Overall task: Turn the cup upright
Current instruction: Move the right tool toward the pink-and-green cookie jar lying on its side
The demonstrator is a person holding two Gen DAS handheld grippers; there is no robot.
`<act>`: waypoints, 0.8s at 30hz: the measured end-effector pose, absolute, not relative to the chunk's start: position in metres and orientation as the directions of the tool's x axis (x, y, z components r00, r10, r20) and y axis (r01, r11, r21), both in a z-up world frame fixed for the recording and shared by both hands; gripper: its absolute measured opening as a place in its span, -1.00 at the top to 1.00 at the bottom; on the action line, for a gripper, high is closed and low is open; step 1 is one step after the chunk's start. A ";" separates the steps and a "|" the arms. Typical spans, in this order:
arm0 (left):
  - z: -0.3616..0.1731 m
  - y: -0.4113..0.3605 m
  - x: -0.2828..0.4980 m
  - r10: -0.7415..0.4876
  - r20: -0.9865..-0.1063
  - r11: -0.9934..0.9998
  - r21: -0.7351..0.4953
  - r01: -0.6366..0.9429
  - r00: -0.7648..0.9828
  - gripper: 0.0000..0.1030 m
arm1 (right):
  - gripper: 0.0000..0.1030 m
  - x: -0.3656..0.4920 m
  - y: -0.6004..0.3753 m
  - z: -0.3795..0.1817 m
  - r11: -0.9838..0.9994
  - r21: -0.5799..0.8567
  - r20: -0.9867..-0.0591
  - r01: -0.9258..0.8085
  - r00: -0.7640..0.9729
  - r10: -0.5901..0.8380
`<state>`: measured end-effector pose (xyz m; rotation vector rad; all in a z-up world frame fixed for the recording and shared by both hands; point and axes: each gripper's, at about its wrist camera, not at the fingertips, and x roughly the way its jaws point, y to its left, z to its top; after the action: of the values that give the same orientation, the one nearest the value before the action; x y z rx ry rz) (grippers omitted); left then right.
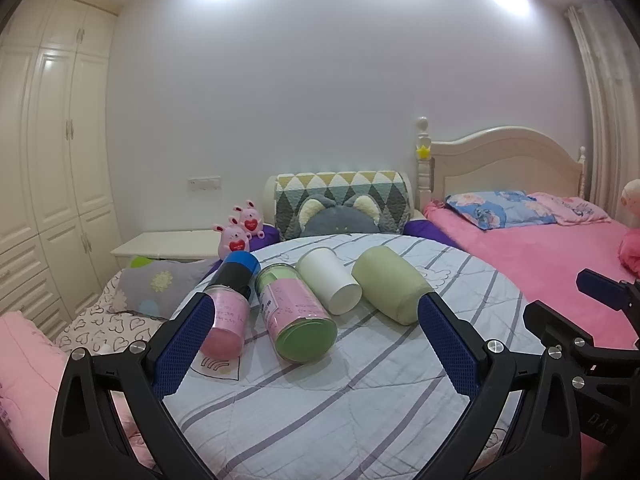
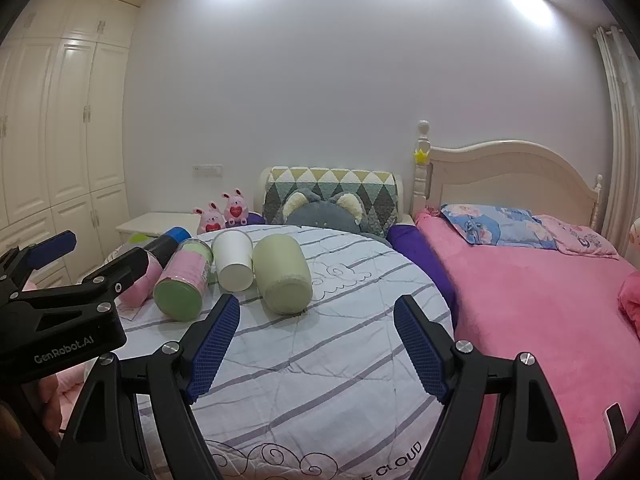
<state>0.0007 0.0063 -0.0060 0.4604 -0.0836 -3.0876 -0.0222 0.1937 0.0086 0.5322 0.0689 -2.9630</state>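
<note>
Several cups lie on their sides in a row on a round striped cushion (image 1: 320, 380): a pink cup with blue lid (image 1: 228, 312), a green-and-pink cup (image 1: 294, 316), a white paper cup (image 1: 328, 282) and a pale green cup (image 1: 390, 284). In the right wrist view they are the pink cup (image 2: 136, 286), the green-and-pink cup (image 2: 184, 284), the white cup (image 2: 233, 266) and the pale green cup (image 2: 284, 276). My left gripper (image 1: 316, 344) is open and empty, just short of the row. My right gripper (image 2: 316, 344) is open and empty, near the pale green cup.
The cushion (image 2: 320, 360) lies on a bed, with a pink bed (image 2: 540, 312) to the right. Plush rabbits (image 1: 240, 232), a grey bear pillow (image 1: 340, 220) and a patterned headboard cushion (image 1: 344, 196) sit behind. A wardrobe (image 1: 48, 160) stands on the left.
</note>
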 end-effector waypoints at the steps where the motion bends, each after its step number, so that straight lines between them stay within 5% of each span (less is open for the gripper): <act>1: -0.006 0.006 0.001 -0.026 -0.293 -0.998 0.056 0.010 -0.956 -0.99 | -0.57 -0.023 0.194 0.009 -0.991 -0.019 -0.351 0.136 -0.929 -0.121; 24: -0.006 -0.062 -0.057 -0.129 -0.474 -0.992 0.071 0.108 -0.871 -0.99 | -0.57 -0.107 0.138 0.021 -0.945 0.045 -0.483 0.324 -0.821 -0.304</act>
<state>-0.0572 -0.0621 -0.0058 0.7448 -0.0642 -2.9253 -0.1075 0.1381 0.0214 0.7124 0.0558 -2.7186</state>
